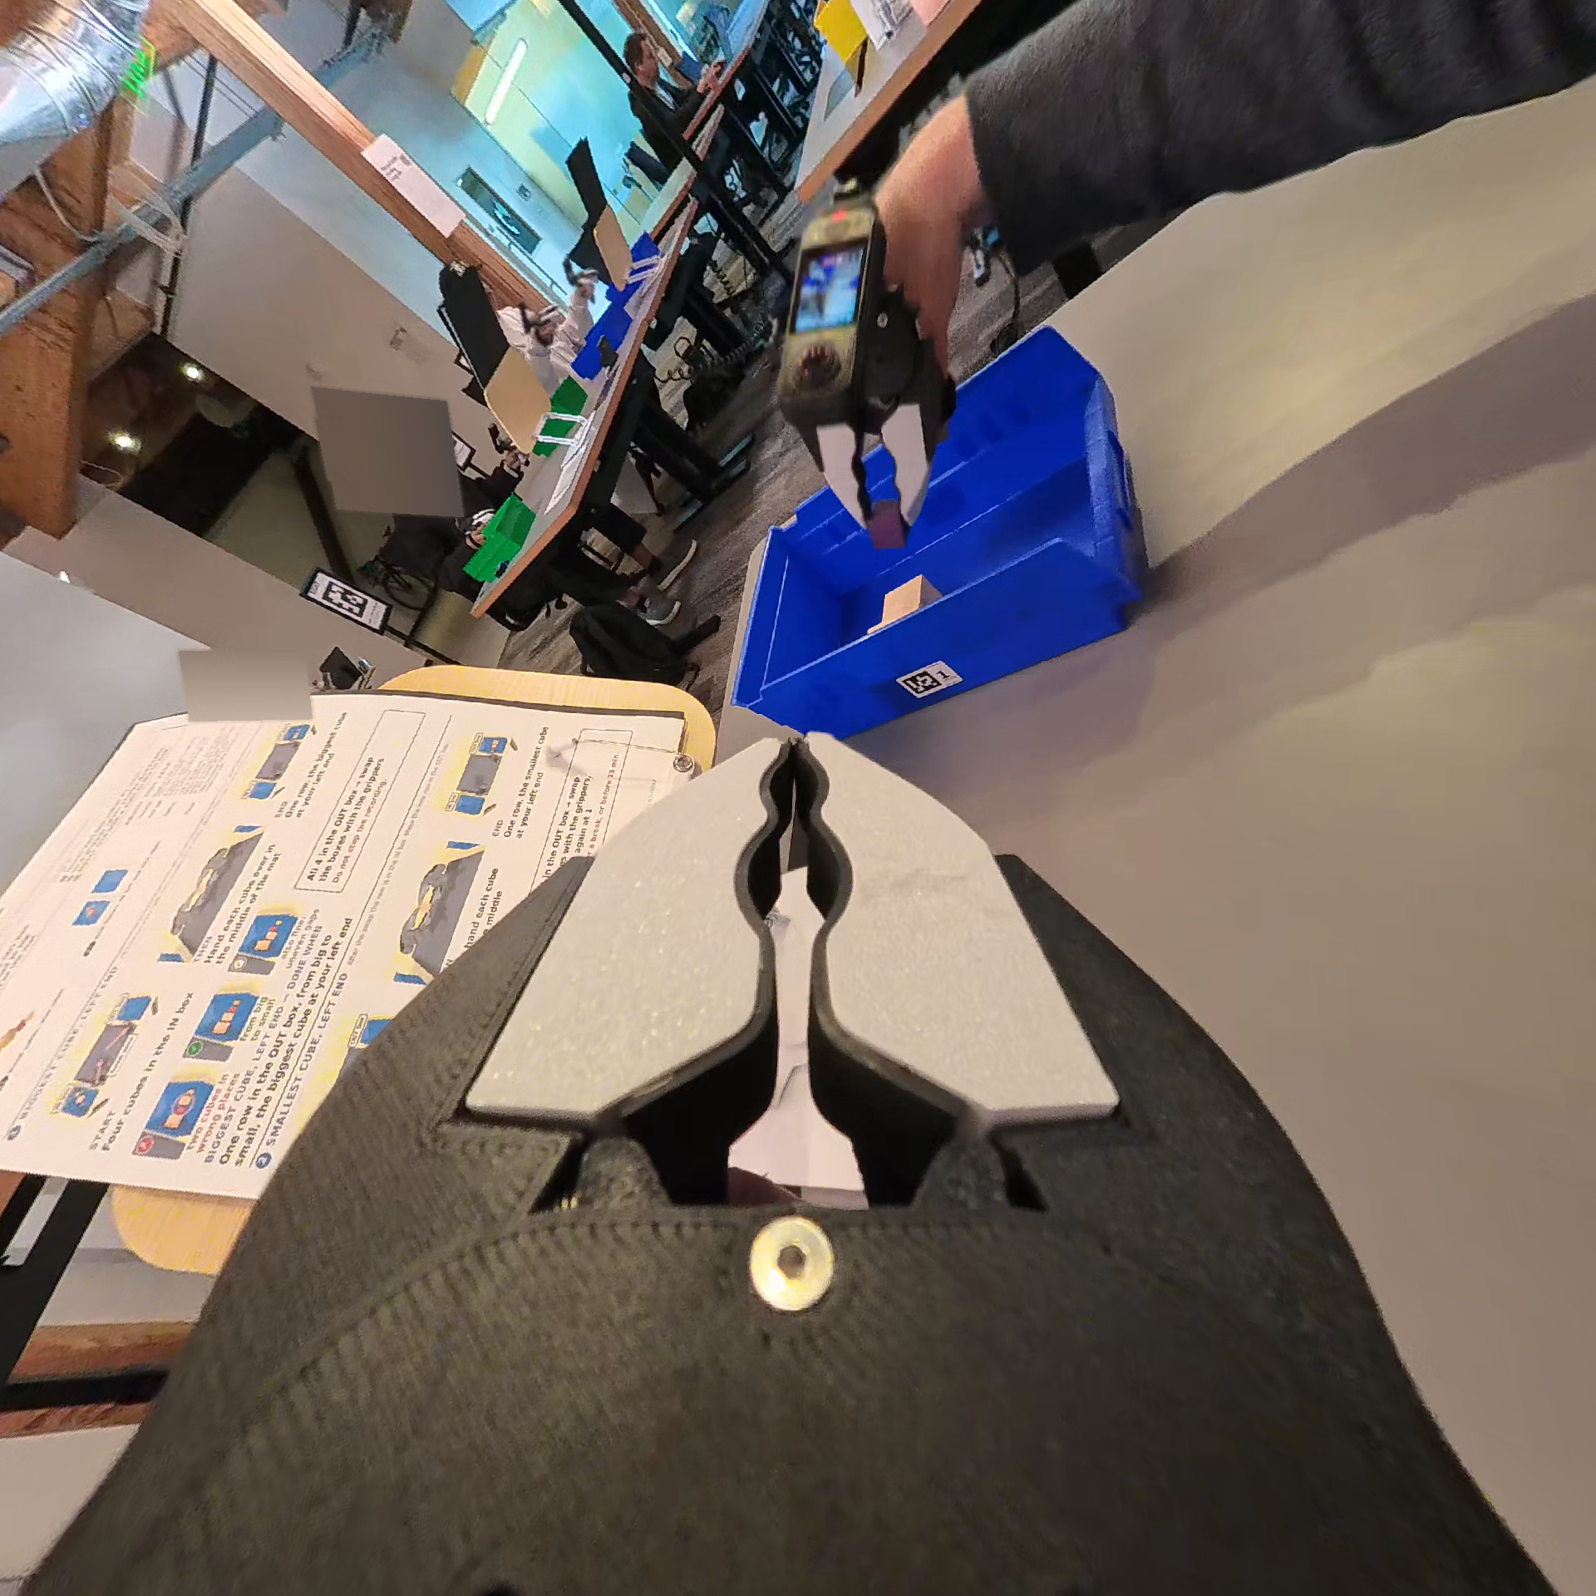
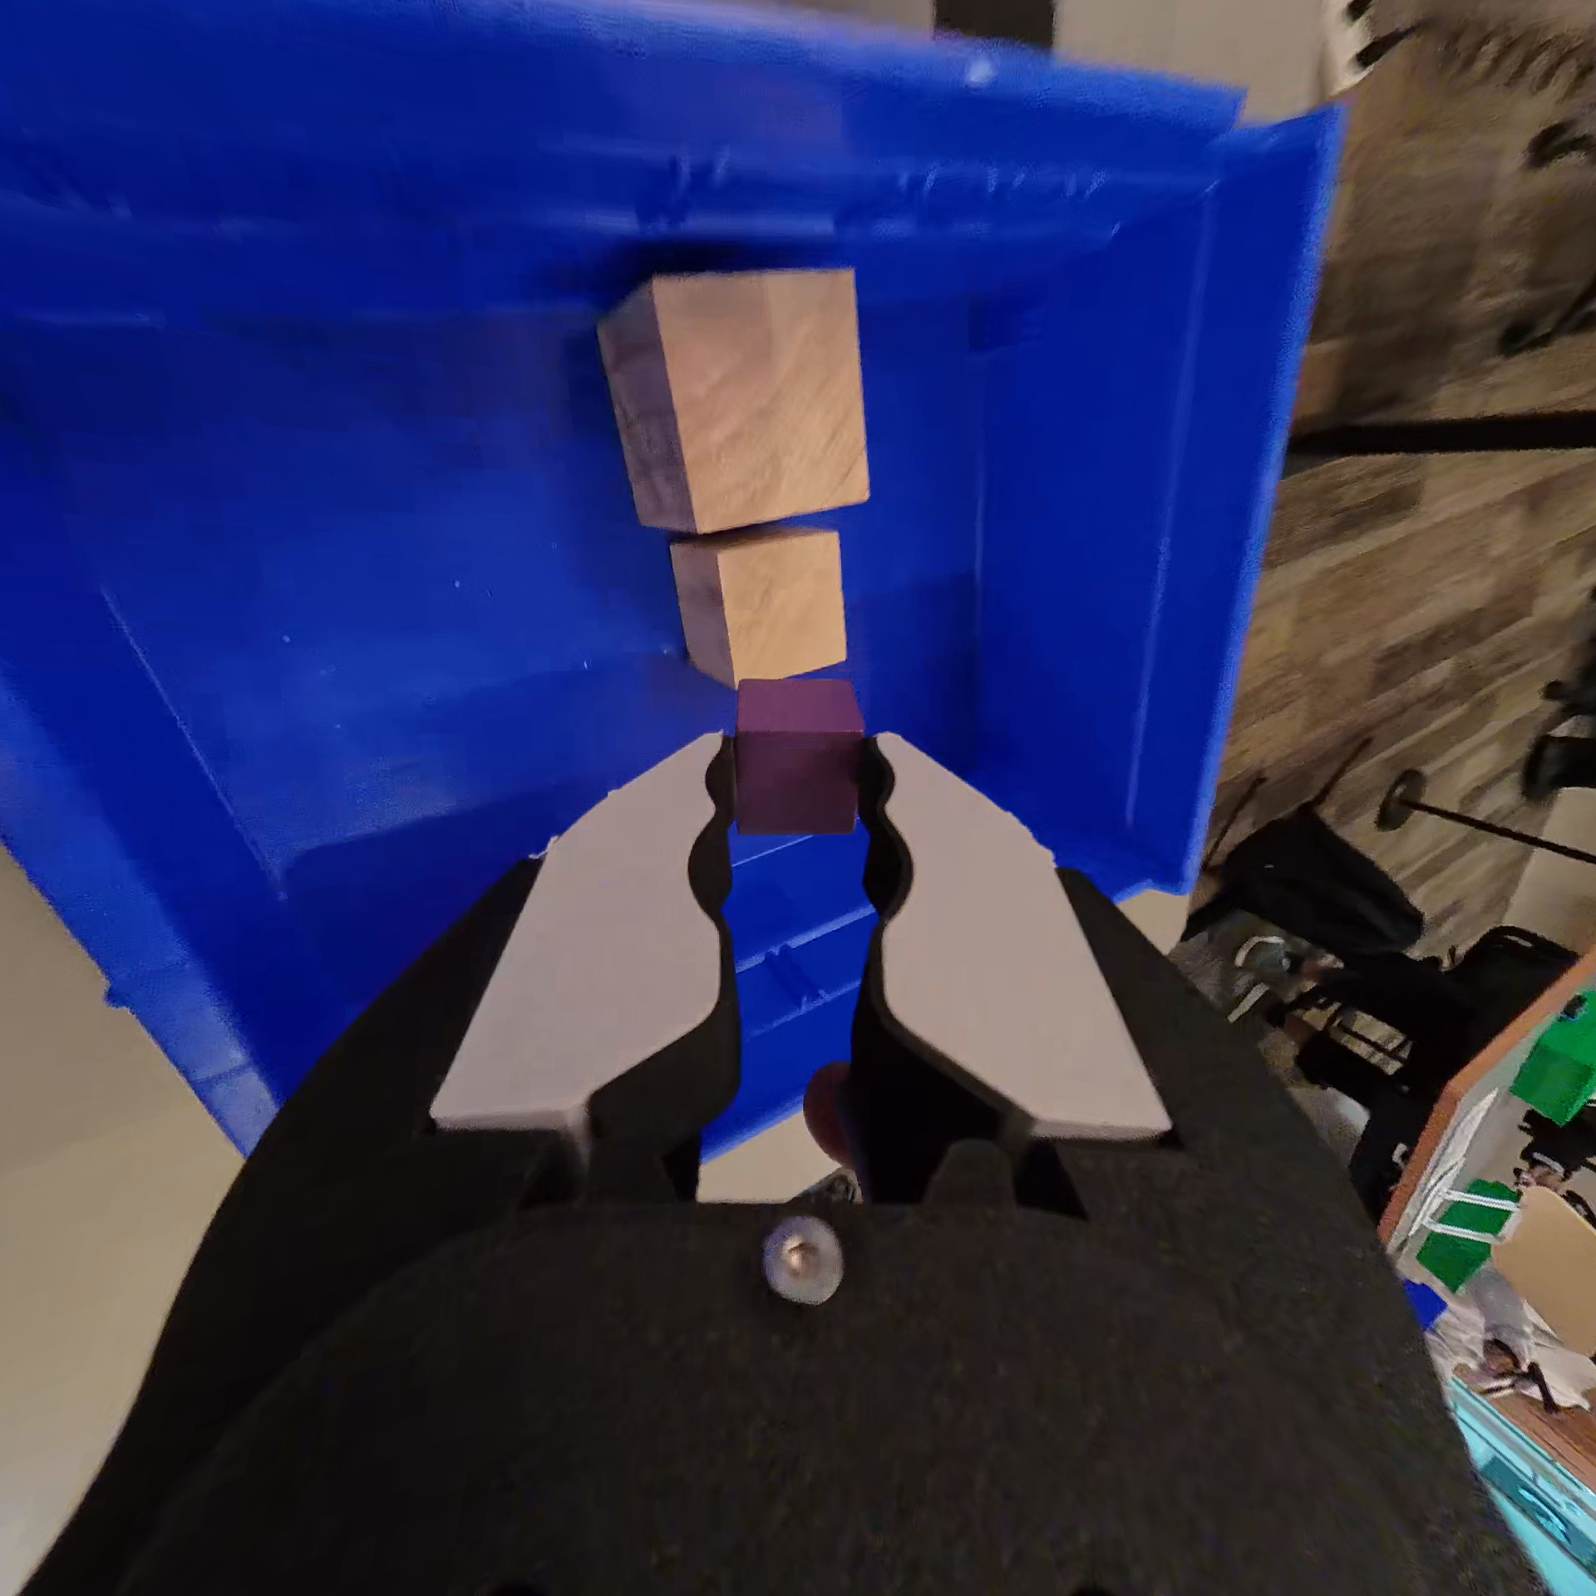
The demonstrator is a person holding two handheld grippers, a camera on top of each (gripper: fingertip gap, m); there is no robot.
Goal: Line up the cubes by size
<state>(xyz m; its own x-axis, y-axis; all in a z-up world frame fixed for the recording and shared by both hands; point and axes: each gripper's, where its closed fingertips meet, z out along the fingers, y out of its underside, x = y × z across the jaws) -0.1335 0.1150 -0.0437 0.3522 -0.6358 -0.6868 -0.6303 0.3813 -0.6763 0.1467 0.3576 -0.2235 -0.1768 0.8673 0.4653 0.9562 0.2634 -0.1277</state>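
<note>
A small purple cube (image 2: 799, 760) is clamped between the fingertips of the right gripper (image 2: 799, 782), both pads pressed against its side faces, and it is held inside the blue bin (image 2: 259, 432), low over the floor. Straight ahead of it, along the line of the fingers, a medium wooden cube (image 2: 769, 604) and then a large wooden cube (image 2: 743, 397) are set in a row, touching or nearly so. The purple cube is seen just short of the medium one, so the coming placement is judged to turn on that small gap and on keeping the same axis. Open floor is left on both sides; the bin wall stands well to the right. The left gripper (image 1: 796, 760) is held shut on nothing, well apart over the grey table (image 1: 1295, 864), beside a printed instruction sheet (image 1: 259, 907).
</note>
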